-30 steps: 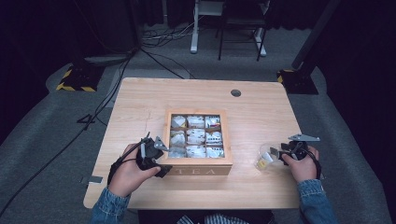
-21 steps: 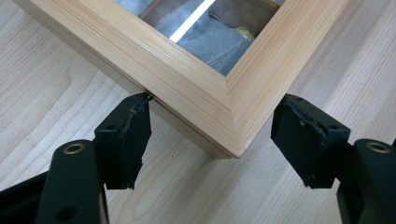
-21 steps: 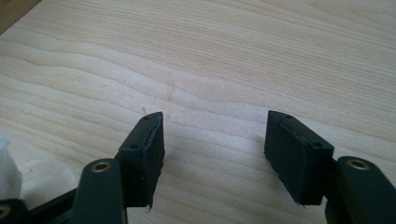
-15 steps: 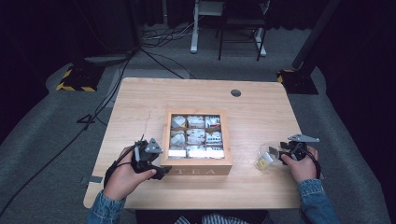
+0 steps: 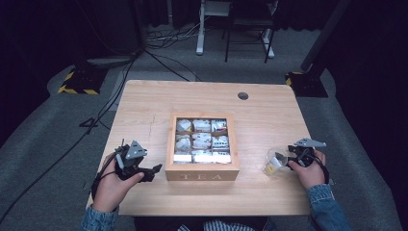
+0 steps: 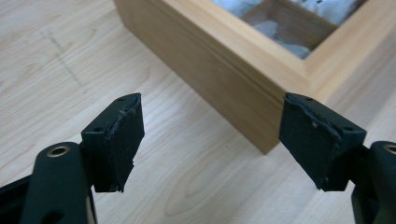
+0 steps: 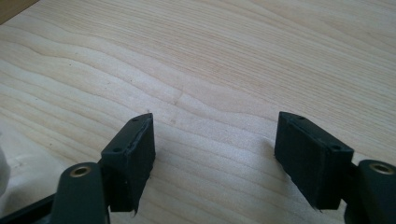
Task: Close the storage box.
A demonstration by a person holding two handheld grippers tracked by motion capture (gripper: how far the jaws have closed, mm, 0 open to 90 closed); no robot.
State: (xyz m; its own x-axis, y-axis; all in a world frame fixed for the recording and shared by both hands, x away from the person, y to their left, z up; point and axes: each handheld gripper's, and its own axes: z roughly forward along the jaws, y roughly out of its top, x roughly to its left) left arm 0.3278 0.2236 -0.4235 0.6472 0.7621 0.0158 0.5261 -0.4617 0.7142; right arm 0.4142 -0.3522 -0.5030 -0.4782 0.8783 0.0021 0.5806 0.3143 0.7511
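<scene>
At table front, left gripper (image 5: 155,170) jaws apart, empty, aimed at wooden tea box (image 5: 202,171) corner, likely to steady it; right gripper (image 5: 290,161) also spread, beside clear cup (image 5: 274,161), apparently nothing gripped

Wooden table (image 5: 144,103) bearing tea box (image 5: 202,174) and clear cup (image 5: 274,162)

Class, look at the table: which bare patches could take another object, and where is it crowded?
Free: the wide strip between the tea box and the far edge with its cable hole, and the table's far-left side. Crowded: the near corners, by the left gripper, and by the right gripper and plastic cup.
</scene>
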